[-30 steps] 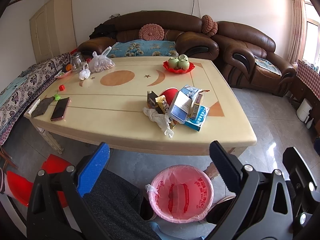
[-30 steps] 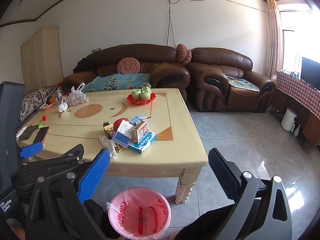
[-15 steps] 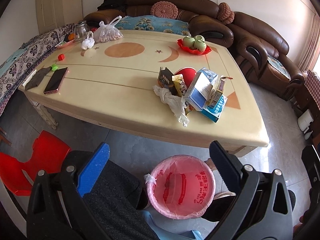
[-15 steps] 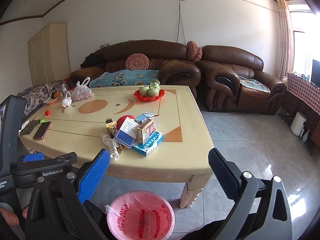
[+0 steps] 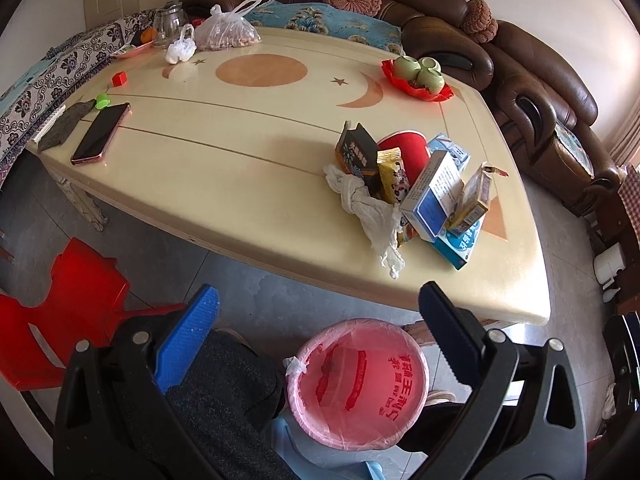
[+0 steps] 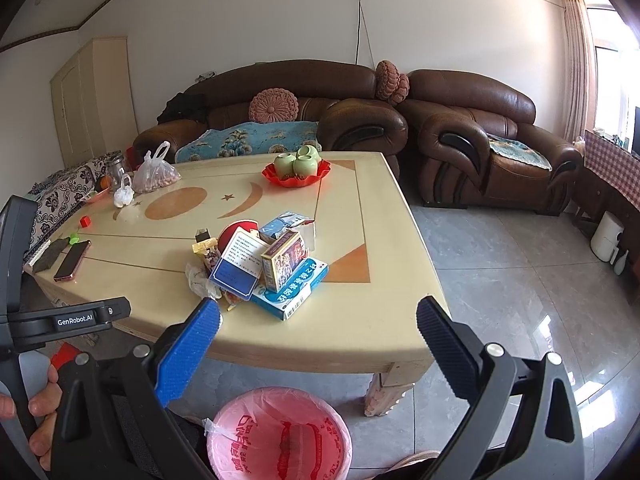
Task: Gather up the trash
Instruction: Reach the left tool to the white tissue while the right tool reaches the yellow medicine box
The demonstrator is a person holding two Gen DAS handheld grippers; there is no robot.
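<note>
A pile of trash [image 5: 416,192] lies near the front right of the cream table [image 5: 224,168]: a crumpled white tissue [image 5: 372,216], a blue-white box [image 5: 434,196], a dark packet, a yellow wrapper and other cartons. The pile also shows in the right wrist view [image 6: 260,268]. A pink-lined bin [image 5: 358,384] stands on the floor below the table edge, also in the right wrist view [image 6: 280,436]. My left gripper [image 5: 320,304] is open and empty above the bin. My right gripper [image 6: 318,320] is open and empty, short of the pile.
A phone [image 5: 100,132], a grey cloth, small red and green caps, plastic bags [image 5: 226,32] and a red dish with green cups [image 5: 418,74] sit on the table. A red stool [image 5: 60,312] stands at left. Brown sofas [image 6: 472,136] stand behind.
Both grippers have moved forward and up toward the table; the left view now looks down on the trash pile and bin. Both grippers stay open.
</note>
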